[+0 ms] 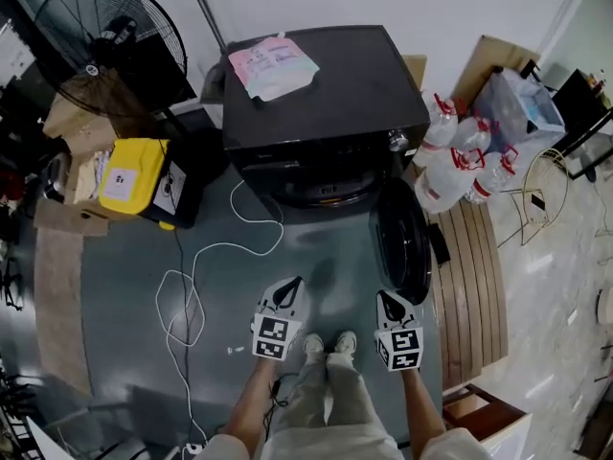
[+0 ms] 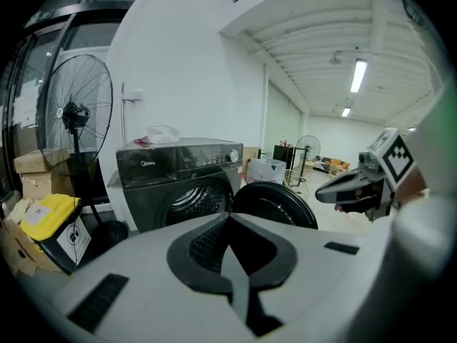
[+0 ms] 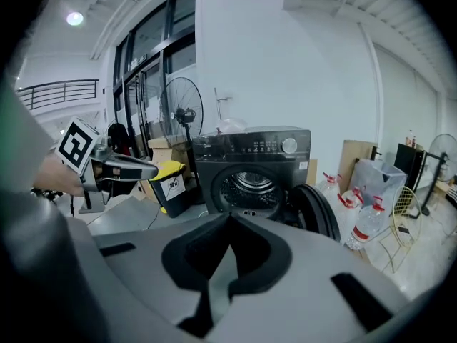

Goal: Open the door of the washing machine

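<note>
The door (image 1: pixel 402 242) of the washer (image 1: pixel 326 103) stands open ahead of my right tongs (image 1: pixel 389 305). Those and my left tongs (image 1: pixel 286 293) are closed and empty, so I'd steer clear.

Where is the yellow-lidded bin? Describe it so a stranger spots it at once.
Start at the dark washing machine, door open. Left of it in the head view, by the standing fan, sits a black bin. Its bright yellow lid with a white label sets it apart from the brown cardboard boxes beside it.
</note>
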A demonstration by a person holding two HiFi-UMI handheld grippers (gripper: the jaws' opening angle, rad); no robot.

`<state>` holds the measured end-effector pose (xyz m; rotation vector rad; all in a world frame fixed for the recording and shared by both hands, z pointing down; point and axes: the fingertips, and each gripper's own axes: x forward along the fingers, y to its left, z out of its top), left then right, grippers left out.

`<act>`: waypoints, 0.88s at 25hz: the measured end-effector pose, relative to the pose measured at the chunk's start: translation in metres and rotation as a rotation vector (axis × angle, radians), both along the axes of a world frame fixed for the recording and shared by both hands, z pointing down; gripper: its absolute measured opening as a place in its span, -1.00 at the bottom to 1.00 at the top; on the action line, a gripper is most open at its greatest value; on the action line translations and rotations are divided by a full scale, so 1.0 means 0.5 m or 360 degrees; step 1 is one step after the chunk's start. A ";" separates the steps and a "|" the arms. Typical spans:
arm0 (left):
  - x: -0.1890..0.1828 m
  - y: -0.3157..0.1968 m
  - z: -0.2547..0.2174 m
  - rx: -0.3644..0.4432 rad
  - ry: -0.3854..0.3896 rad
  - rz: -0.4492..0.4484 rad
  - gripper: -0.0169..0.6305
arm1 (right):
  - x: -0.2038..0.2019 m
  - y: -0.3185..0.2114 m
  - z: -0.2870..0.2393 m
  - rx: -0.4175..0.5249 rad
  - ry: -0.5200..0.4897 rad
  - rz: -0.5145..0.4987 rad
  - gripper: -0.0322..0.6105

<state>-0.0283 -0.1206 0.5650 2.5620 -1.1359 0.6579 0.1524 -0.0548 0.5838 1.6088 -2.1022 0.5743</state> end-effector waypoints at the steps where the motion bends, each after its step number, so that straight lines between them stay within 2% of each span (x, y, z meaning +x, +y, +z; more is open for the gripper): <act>1: -0.012 -0.002 -0.017 0.0017 0.0009 -0.0018 -0.92 | -0.002 -0.005 -0.022 0.0022 0.0006 -0.0007 -0.90; 11: -0.049 -0.002 -0.239 0.0173 0.0077 -0.0118 -0.92 | 0.010 -0.032 -0.236 0.0244 0.0056 -0.0026 -0.90; 22: -0.070 0.055 -0.369 0.0265 0.0086 -0.0166 -0.92 | 0.038 0.011 -0.392 0.0410 0.0085 0.0018 -0.90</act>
